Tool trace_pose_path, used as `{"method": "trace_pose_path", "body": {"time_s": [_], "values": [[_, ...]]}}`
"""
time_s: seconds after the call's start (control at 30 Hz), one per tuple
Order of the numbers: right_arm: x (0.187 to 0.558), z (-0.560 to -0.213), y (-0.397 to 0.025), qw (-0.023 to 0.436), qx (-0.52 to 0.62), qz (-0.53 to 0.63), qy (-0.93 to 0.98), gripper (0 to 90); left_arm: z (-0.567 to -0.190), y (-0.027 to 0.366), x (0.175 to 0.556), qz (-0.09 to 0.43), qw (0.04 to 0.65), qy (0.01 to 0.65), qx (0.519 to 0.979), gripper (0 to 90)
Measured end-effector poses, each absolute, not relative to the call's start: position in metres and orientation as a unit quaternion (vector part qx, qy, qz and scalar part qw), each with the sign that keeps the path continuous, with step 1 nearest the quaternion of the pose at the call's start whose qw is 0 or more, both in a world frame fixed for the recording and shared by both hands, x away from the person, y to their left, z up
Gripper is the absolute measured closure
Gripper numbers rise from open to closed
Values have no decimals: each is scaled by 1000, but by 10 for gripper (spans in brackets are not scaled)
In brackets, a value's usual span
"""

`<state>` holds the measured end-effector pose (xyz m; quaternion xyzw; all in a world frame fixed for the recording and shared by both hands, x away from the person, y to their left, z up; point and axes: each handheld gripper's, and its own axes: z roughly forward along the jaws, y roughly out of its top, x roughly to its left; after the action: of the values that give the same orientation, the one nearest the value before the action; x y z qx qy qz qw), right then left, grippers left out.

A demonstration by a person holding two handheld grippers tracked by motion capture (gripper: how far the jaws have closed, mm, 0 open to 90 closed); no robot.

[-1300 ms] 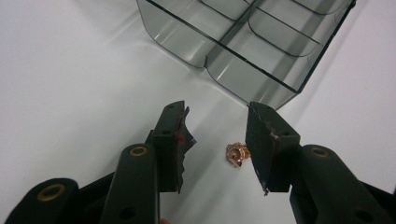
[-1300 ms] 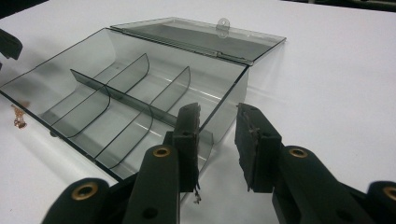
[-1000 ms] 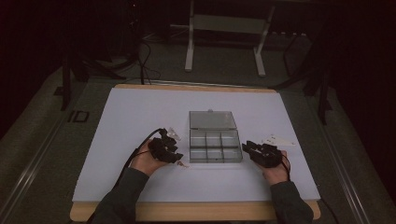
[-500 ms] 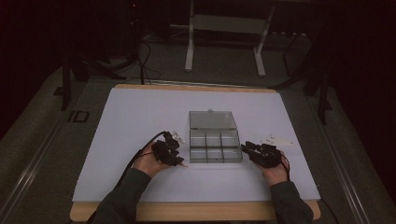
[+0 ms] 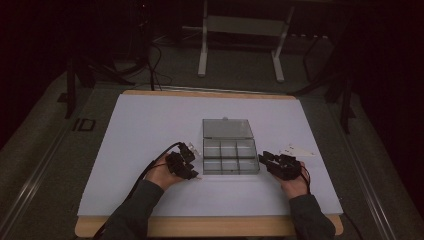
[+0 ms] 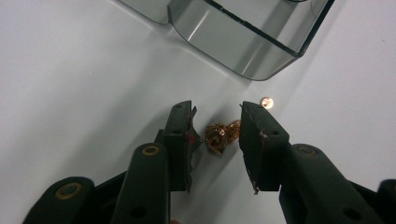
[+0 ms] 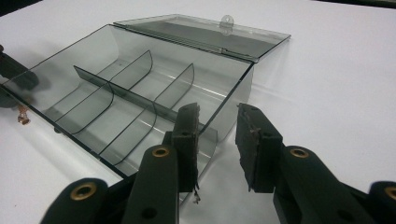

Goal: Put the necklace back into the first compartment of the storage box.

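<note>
A clear plastic compartment box [image 5: 230, 157] lies mid-table with its lid [image 5: 227, 128] folded back flat. My left gripper [image 5: 192, 166] is at the box's left side, open, tips low over the table. Small copper-coloured metal pieces [image 6: 217, 136] lie on the white surface between its jaws, untouched, and another copper bead [image 6: 266, 101] rests just beyond, near the box's rounded corner [image 6: 254, 63]. My right gripper [image 5: 265, 160] is at the box's right end, open, its jaws standing at the near corner of the box wall [image 7: 233, 105]. The compartments [image 7: 121, 107] look empty.
The white table top [image 5: 150, 125] spreads wide around the box. A few small white items [image 5: 298, 149] lie right of the box, beyond my right hand. Copper pieces [image 7: 22, 116] show past the box's far side. Dark floor, cables and a metal stand [image 5: 240, 30] lie beyond the table.
My left gripper has edged a little right toward the box. The right gripper and the box have stayed where they were.
</note>
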<state>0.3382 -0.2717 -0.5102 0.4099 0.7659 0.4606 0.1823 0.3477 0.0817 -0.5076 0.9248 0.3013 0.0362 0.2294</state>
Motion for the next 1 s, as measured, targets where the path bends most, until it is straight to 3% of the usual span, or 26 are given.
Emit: {"method": "trace_pose_path", "body": {"time_s": [0.27,0.63,1.0], "values": [[338,-510,-272,182,410,461,765,696,-510,78,346,37,220,293,930,672],[338,-510,-272,183,410,461,766,697,-506,70,342,49,185,262,946,849],[338,-511,-273,183,412,461,765,698,-503,77,346,38,203,271,940,854]]}}
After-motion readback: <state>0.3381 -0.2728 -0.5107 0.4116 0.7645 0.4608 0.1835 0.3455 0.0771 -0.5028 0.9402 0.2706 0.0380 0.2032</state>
